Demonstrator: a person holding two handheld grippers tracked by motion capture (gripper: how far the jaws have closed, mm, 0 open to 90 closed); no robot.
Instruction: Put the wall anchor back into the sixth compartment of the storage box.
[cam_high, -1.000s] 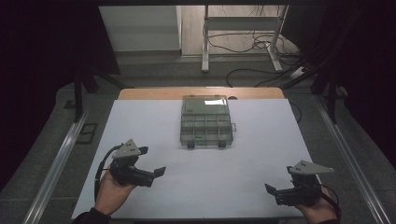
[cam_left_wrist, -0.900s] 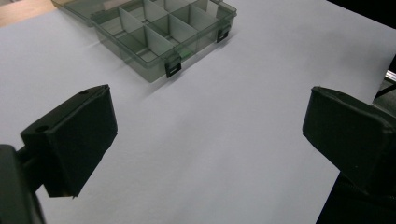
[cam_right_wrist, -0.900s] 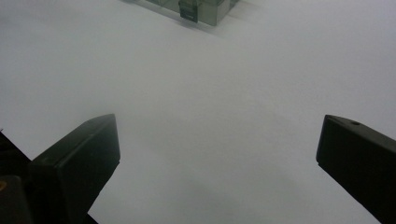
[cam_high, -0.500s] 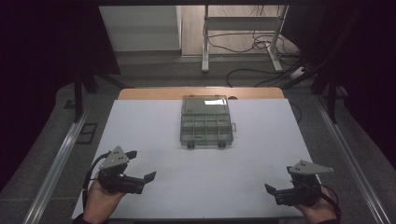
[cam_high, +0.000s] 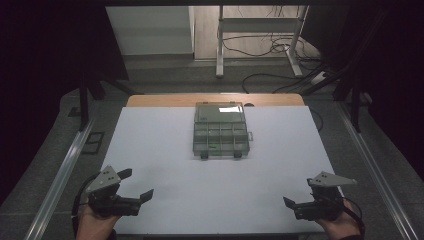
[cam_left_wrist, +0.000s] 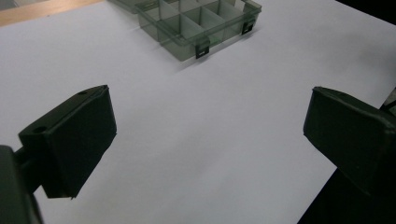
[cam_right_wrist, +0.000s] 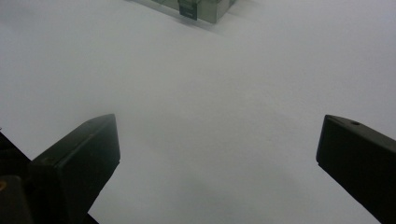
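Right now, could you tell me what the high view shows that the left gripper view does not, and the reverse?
High view alone: the whole clear compartment box with its closed lid, the wooden table edge behind the white sheet, the right gripper and both hands. Left gripper view alone: a close look at the left gripper, jaws wide apart over bare sheet, and the box's two dark front latches. Shared: the box, the sheet, the left gripper.

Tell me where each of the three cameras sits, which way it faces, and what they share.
High view: above the person's side, looking forward and down at the white table; shows both hands, left tongs and right tongs.
Left gripper view: on the left tongs, jaws wide apart, facing the compartment box.
Right gripper view: on the right tongs, jaws wide apart, low over the table.
Shared: all three show the box.
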